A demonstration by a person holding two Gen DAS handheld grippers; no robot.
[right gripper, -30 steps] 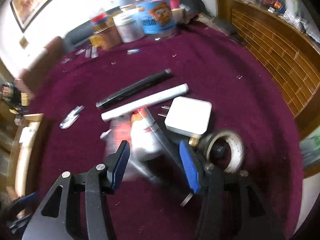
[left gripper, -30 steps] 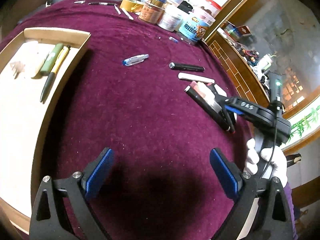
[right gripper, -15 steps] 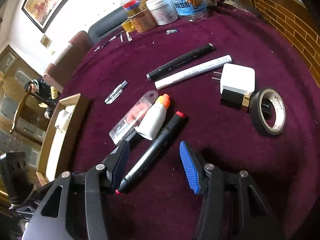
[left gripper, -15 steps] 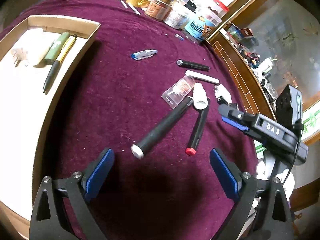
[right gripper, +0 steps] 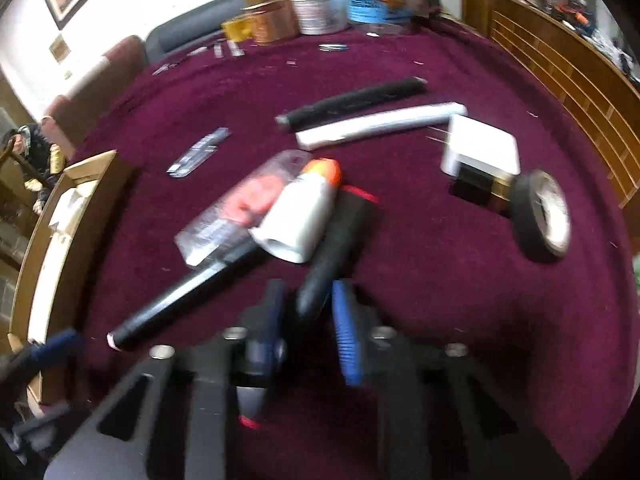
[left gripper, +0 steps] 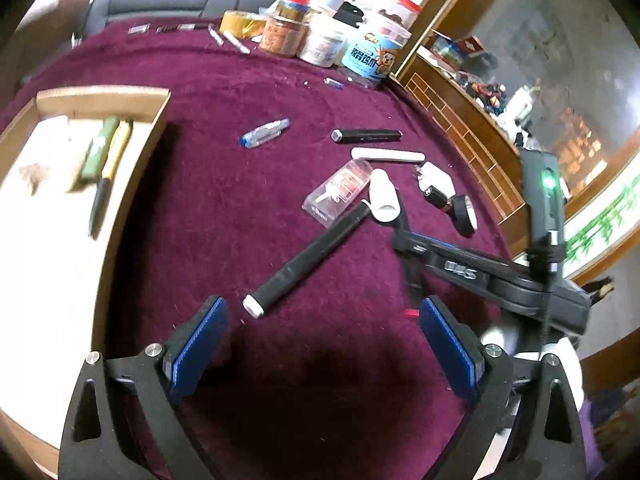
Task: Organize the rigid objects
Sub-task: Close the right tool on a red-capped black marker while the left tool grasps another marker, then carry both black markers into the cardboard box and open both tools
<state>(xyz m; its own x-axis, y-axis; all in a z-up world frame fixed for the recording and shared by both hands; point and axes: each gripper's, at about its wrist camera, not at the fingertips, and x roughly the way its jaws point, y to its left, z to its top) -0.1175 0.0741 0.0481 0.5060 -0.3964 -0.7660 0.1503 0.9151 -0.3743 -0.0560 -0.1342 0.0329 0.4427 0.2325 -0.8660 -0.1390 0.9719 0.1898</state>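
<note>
My right gripper (right gripper: 310, 300) is low over the purple cloth, and its jaws are closing on a black marker with red ends (right gripper: 340, 232), which the pads grip near its lower end. In the left wrist view the right gripper (left gripper: 404, 240) hides most of that marker. A white glue bottle (right gripper: 304, 216) with an orange cap leans on the marker. Beside it are a clear packet (right gripper: 236, 208) and a black marker with a white end (left gripper: 304, 260). My left gripper (left gripper: 322, 308) hangs open above the cloth with nothing between its pads.
A cardboard box (left gripper: 132, 160) holding pens sits at the left. Beyond the pile lie a black pen (left gripper: 366, 135), a white pen (left gripper: 388, 156) and a blue-white pen (left gripper: 264, 133). A white charger (right gripper: 480, 148) and a tape roll (right gripper: 540, 216) lie right. Jars (left gripper: 372, 56) line the far edge.
A second ago the right gripper carried a bundle; it then lay spread on the cloth. The right gripper has since come down and narrowed its jaws around the red-ended marker. The left gripper barely moved.
</note>
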